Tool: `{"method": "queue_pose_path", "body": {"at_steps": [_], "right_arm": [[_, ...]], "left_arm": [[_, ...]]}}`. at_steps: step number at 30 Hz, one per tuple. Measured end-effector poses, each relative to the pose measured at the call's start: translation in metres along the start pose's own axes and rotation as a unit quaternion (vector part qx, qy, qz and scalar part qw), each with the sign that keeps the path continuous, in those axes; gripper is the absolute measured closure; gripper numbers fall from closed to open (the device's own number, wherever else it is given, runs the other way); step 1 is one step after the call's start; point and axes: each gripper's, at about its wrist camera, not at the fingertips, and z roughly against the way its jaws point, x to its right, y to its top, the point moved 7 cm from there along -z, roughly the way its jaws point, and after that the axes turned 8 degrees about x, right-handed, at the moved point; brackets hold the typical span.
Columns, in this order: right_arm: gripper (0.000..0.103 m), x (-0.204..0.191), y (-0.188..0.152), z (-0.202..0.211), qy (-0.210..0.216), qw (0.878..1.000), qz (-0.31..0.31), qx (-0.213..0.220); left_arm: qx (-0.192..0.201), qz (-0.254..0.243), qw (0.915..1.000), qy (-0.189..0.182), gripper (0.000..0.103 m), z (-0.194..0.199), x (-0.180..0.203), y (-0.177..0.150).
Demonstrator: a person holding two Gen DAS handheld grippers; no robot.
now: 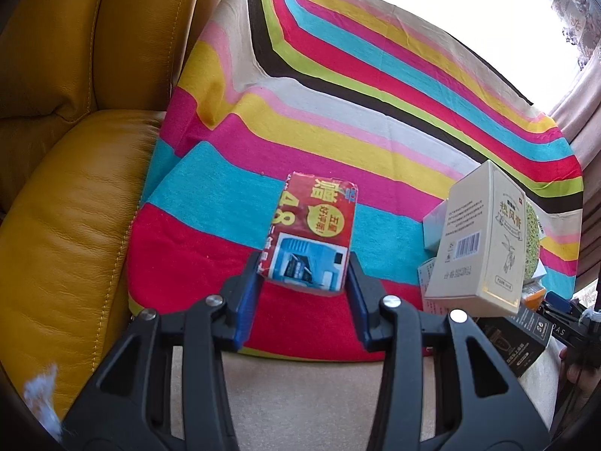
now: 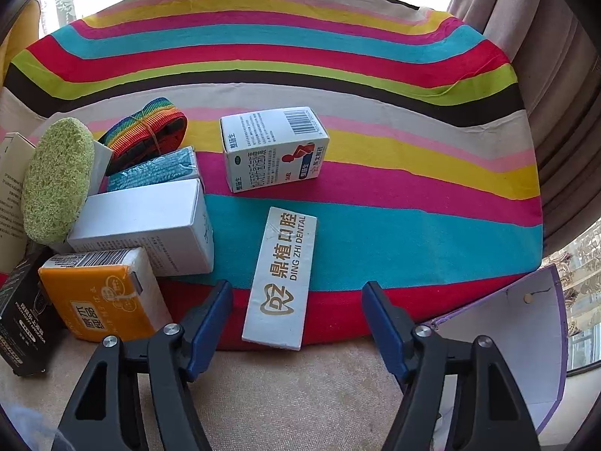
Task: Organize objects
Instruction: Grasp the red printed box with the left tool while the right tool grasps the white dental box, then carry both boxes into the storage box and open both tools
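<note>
My left gripper [image 1: 304, 274] is shut on a red packet [image 1: 313, 229] with yellow print, held above the striped cloth [image 1: 338, 124]. My right gripper [image 2: 296, 300] is open, its blue pads either side of the near end of a long white DING ZHI DENTAL box [image 2: 281, 278] lying flat. A white medicine box [image 2: 272, 148] stands farther back. At the left lies a pile: white box [image 2: 146, 225], orange packet [image 2: 101, 293], teal packet [image 2: 157, 169], green sponge [image 2: 56, 180], rainbow strap [image 2: 146, 131], black box [image 2: 22, 319].
A yellow leather sofa [image 1: 67, 150] borders the cloth on the left. A tall beige box [image 1: 480, 240] leans on the pile in the left wrist view. A white-and-purple open container [image 2: 507, 338] sits at the right. Curtains [image 2: 556, 94] hang at the right.
</note>
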Motion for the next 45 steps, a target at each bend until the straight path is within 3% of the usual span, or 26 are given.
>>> {"method": "queue_pose_path", "body": {"at_steps": [6, 10, 15, 25, 31, 45], "right_arm": [[0.046, -0.004, 0.005, -0.004, -0.003, 1.000, -0.002, 0.004], [0.070, -0.006, 0.002, 0.001, 0.003, 1.000, 0.002, 0.014], [0.070, -0.004, -0.004, 0.010, 0.011, 0.999, -0.007, 0.033], [0.071, -0.001, -0.022, 0.061, 0.025, 0.994, -0.001, 0.102], [0.071, 0.010, -0.040, 0.078, 0.036, 0.993, -0.007, 0.116], [0.071, 0.067, -0.086, 0.119, 0.052, 0.985, -0.095, 0.132]], "left_arm": [[0.033, -0.007, 0.9993, 0.013, 0.056, 0.004, 0.001, 0.008], [0.061, 0.001, 0.9979, 0.021, 0.056, 0.015, -0.004, 0.012], [0.119, 0.005, 0.9926, 0.023, 0.057, 0.044, -0.005, 0.020], [0.126, 0.008, 0.9919, -0.018, 0.057, 0.083, 0.025, -0.012], [0.124, -0.038, 0.9900, -0.056, 0.057, 0.100, 0.077, -0.039], [0.091, -0.164, 0.9727, -0.136, 0.057, 0.108, 0.186, -0.086]]}}
